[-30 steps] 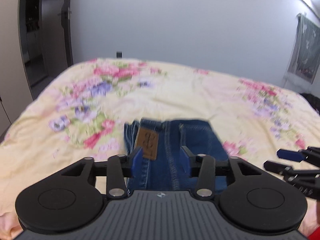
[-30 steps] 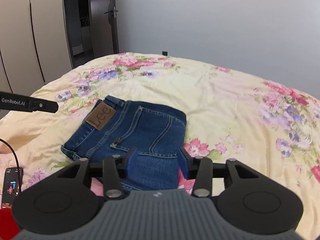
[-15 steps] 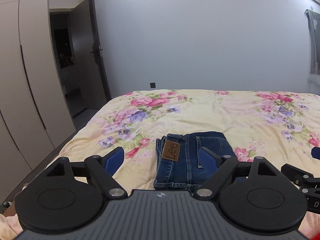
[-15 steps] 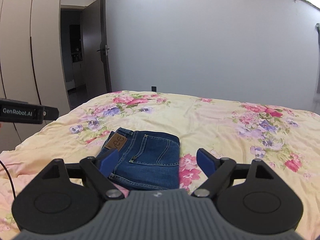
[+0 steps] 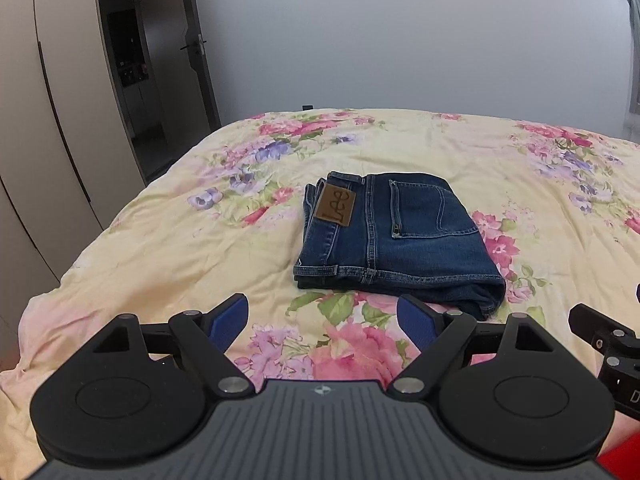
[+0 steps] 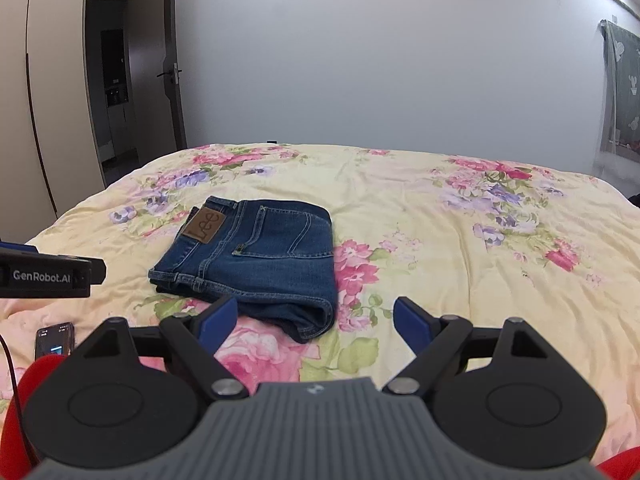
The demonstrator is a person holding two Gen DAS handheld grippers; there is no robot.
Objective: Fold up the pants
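The blue jeans [image 5: 396,236] lie folded into a compact rectangle on the floral bedspread [image 5: 180,240], brown Lee patch facing up. They also show in the right wrist view [image 6: 256,256]. My left gripper [image 5: 326,316] is open and empty, held above the bed just short of the jeans' near edge. My right gripper [image 6: 316,318] is open and empty, its left fingertip [image 6: 220,316] in front of the jeans' near fold. Part of the right gripper [image 5: 600,336] shows in the left wrist view, and part of the left gripper [image 6: 48,274] in the right wrist view.
The bed [image 6: 460,240] fills both views, against a grey wall. A wardrobe [image 5: 48,120] and an open dark doorway [image 5: 132,72] stand at the left. A phone with a cable [image 6: 54,338] lies on the bed near the front left. A curtain [image 6: 620,92] hangs at the right.
Both grippers have opened wide and pulled back from the folded jeans, which now lie free on the bed, farther from both cameras.
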